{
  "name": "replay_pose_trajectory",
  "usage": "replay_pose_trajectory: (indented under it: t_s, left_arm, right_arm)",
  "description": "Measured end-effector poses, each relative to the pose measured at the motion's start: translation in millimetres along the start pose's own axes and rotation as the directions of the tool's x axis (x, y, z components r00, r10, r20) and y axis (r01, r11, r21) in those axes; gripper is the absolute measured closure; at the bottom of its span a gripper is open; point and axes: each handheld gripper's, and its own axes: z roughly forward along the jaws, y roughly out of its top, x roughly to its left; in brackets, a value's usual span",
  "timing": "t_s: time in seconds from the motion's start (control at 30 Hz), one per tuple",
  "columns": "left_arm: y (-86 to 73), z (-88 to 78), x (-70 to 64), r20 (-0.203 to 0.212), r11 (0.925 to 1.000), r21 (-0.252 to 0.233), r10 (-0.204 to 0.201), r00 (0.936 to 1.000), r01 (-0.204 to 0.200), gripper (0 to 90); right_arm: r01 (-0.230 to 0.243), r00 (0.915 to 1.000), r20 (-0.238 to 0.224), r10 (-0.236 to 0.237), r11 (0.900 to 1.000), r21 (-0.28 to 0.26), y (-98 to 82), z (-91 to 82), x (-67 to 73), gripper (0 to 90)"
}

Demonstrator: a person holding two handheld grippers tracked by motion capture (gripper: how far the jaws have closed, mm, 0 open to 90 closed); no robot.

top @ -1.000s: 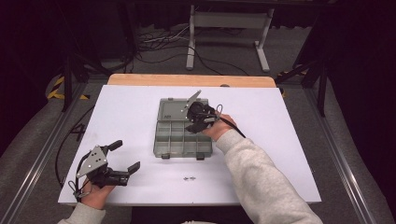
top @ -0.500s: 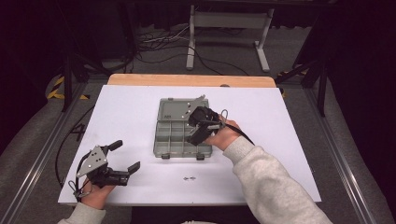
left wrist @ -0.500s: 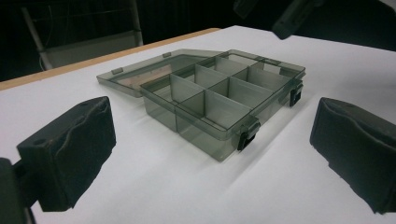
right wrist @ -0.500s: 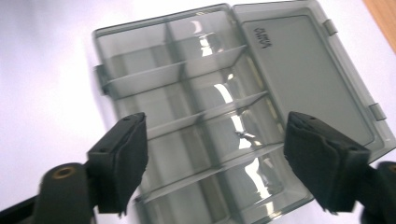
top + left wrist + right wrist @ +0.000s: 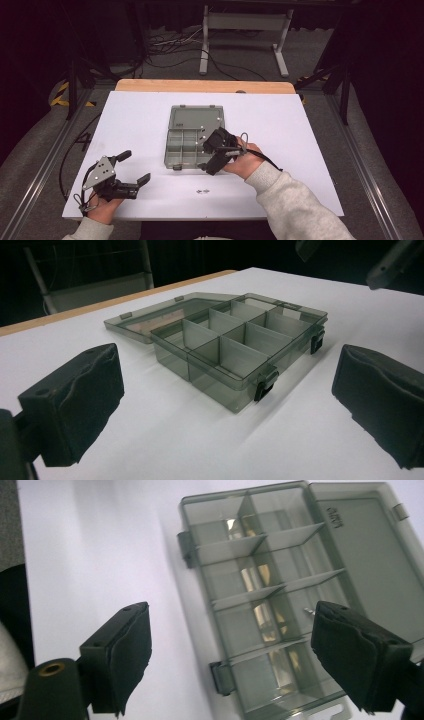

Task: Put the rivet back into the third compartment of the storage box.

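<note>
A grey see-through compartment box (image 5: 186,146) lies at the table's middle, its lid (image 5: 196,118) folded flat behind it. My right gripper (image 5: 208,152) hovers over the box's near right corner. Its jaws have just been opening and now stand open, with nothing held between them. In the right gripper view the gripper (image 5: 232,616) looks down on the box (image 5: 260,580), with a small metal piece (image 5: 308,611) in one cell. My left gripper (image 5: 133,168) rests open at the front left, well clear of the box (image 5: 235,345), nothing between its pads (image 5: 80,390).
Two tiny metal parts (image 5: 202,191) lie on the white table sheet (image 5: 305,130) just in front of the box. A wooden strip (image 5: 205,86) runs along the far edge. Cables and metal stands sit on the floor beyond.
The right gripper has drawn back from the far part of the box toward its near edge, and its jaws have spread wider. The left gripper has stayed put.
</note>
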Motion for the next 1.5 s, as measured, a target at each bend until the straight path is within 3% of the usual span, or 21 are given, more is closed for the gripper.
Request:
replay_pose_trajectory:
  t_s: [0.47,0.87,0.93,1.13,1.5]
  left_arm:
    - [0.6,-0.2,-0.7,0.001,1.0,0.001,0.004,1.0,-0.004,0.8]
    - [0.8,-0.4,-0.5,0.002,1.0,-0.002,0.004,1.0,-0.004,0.7]
    - [0.7,-0.3,-0.9,0.002,1.0,-0.003,0.0,1.0,0.0,0.7]
    - [0.6,-0.2,-0.9,0.001,1.0,-0.003,0.0,1.0,0.0,0.7]
    - [0.8,-0.4,-0.4,0.002,1.0,0.001,0.005,1.0,-0.005,0.8]
  right_arm:
    - [0.037,0.9973,-0.066,-0.033,0.997,0.061,-13.6,16.8,32.3,17.4]
    - [0.045,0.9936,-0.109,-0.031,0.991,0.128,-29.1,42.9,45.5,18.9]
    - [0.067,0.9897,-0.135,-0.048,0.987,0.144,-31.4,49.3,48.9,21.2]
    - [0.073,0.9856,-0.163,-0.046,0.983,0.167,-34.3,59.0,53.5,25.3]
    - [0.09,0.9806,-0.188,-0.055,0.979,0.184,-36.0,65.8,56.2,45.8]
